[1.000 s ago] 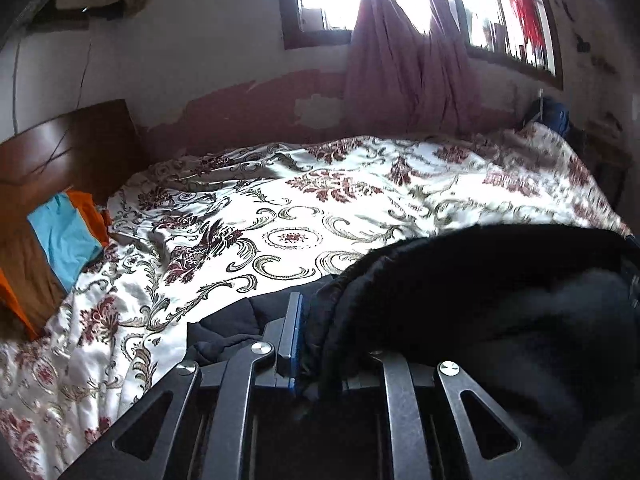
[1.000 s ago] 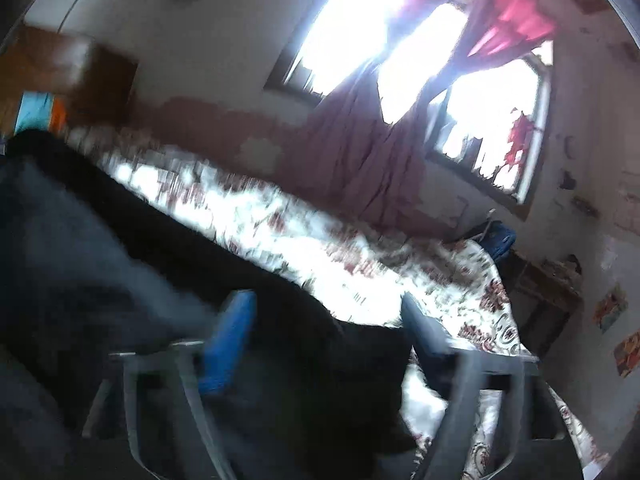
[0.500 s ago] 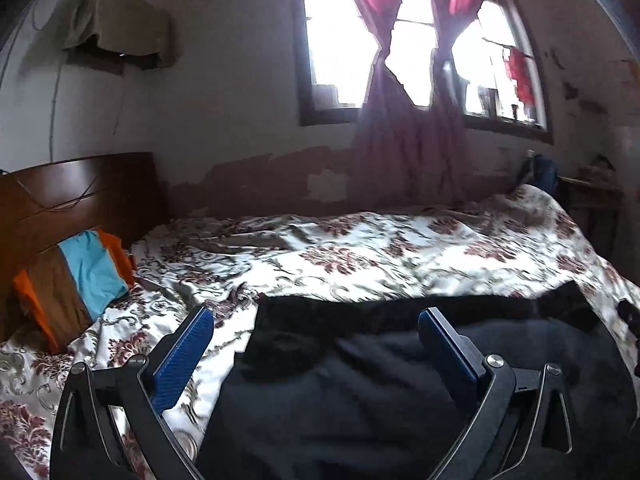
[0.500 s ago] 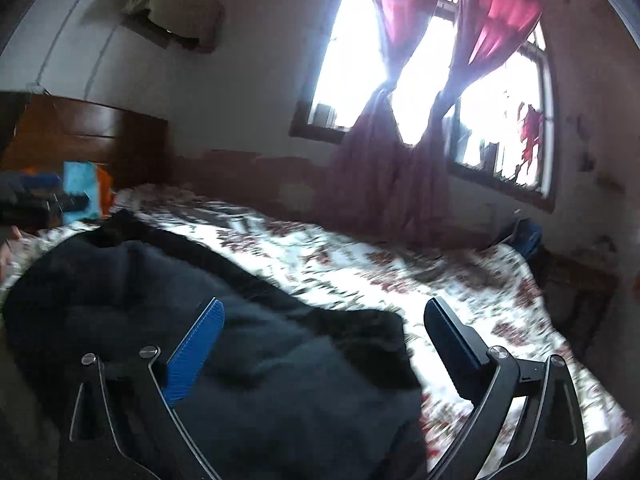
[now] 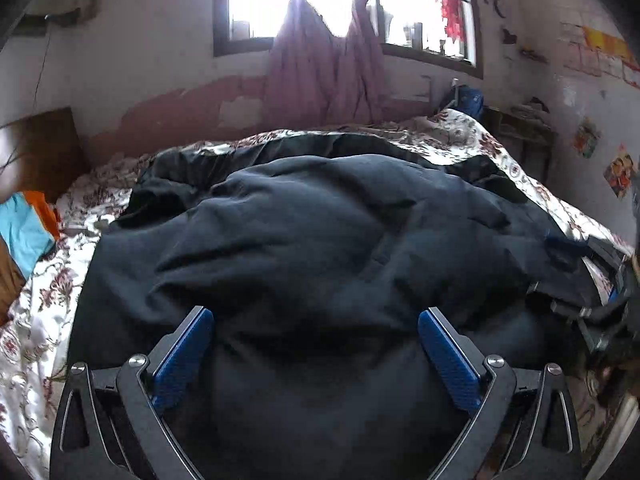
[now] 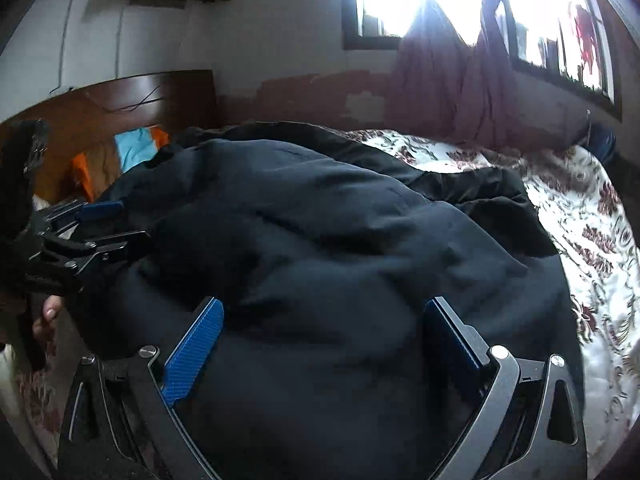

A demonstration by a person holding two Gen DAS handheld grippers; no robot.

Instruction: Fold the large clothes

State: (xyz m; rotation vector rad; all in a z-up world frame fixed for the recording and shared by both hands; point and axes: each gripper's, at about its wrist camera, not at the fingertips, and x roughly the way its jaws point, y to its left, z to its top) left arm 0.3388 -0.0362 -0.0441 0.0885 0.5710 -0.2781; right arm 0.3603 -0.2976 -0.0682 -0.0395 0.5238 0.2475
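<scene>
A large dark navy garment (image 5: 320,240) lies bunched and rumpled across the floral bedsheet (image 5: 36,320). My left gripper (image 5: 316,314) hovers low over its near edge, open wide, and its blue pads (image 5: 184,356) do not press the cloth. In the right wrist view the same garment (image 6: 340,240) fills the middle. My right gripper (image 6: 324,304) is open over it, pads apart from the fabric. The left gripper (image 6: 96,232) shows at that view's left edge, and the right gripper (image 5: 600,280) at the left wrist view's right edge.
An orange, turquoise and brown pillow (image 5: 24,232) leans on the wooden headboard (image 6: 120,104) at the left. A window with purple curtains (image 5: 324,76) is behind the bed. A blue bag (image 5: 468,100) sits at the far right corner. A fingertip (image 6: 48,316) shows beside the left tool.
The left gripper, shut on the garment a second ago, has opened wide. The right gripper has opened wider. Both have dropped closer to the garment, which now lies on the bed.
</scene>
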